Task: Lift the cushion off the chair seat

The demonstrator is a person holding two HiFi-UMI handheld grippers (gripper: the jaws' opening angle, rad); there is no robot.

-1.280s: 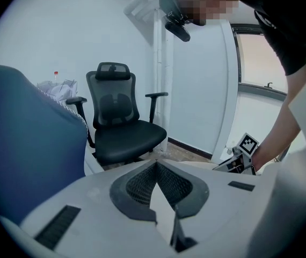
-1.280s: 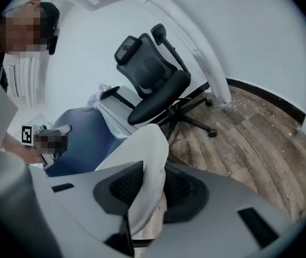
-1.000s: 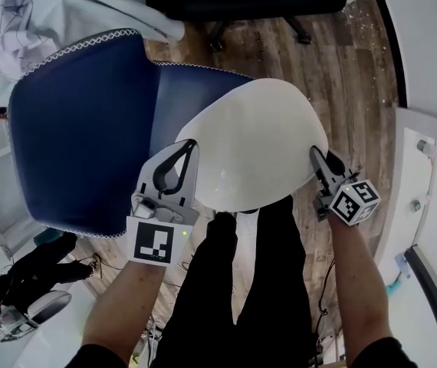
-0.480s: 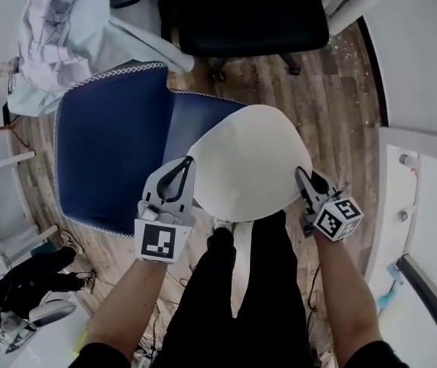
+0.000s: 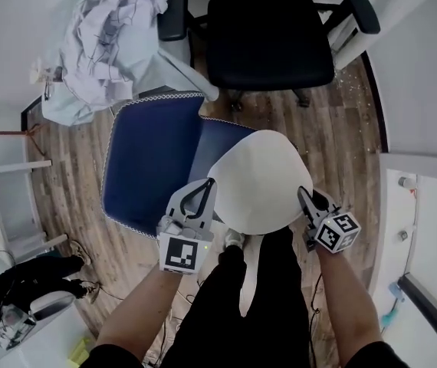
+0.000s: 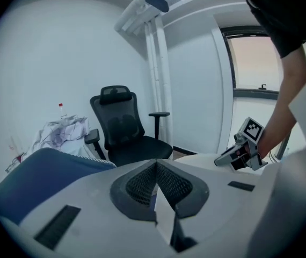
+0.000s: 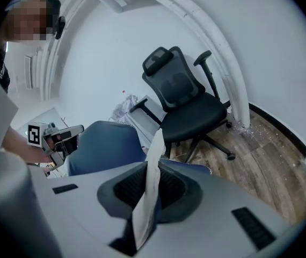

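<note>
The cushion point(image 5: 257, 181) is a white, rounded pad held in the air above the blue chair point(image 5: 149, 159), over its right part. My left gripper point(image 5: 200, 188) is shut on the cushion's left edge, and my right gripper point(image 5: 303, 196) is shut on its right edge. In the left gripper view the jaws point(image 6: 155, 171) pinch a thin white fold of the cushion point(image 6: 161, 219), with the right gripper point(image 6: 239, 152) across from it. In the right gripper view the cushion's edge point(image 7: 148, 192) stands upright between the shut jaws point(image 7: 153, 168), with the blue chair point(image 7: 104, 144) behind.
A black office chair point(image 5: 268, 44) stands just beyond the blue chair on the wooden floor point(image 5: 333, 129). A heap of white cloth point(image 5: 111, 44) lies at the back left. A white wall or unit point(image 5: 425, 205) runs along the right. The person's dark trouser legs point(image 5: 257, 305) are under the cushion.
Both grippers have risen with the cushion held between them. The blue chair now looks smaller and lower beneath it, and the black office chair has come into full view.
</note>
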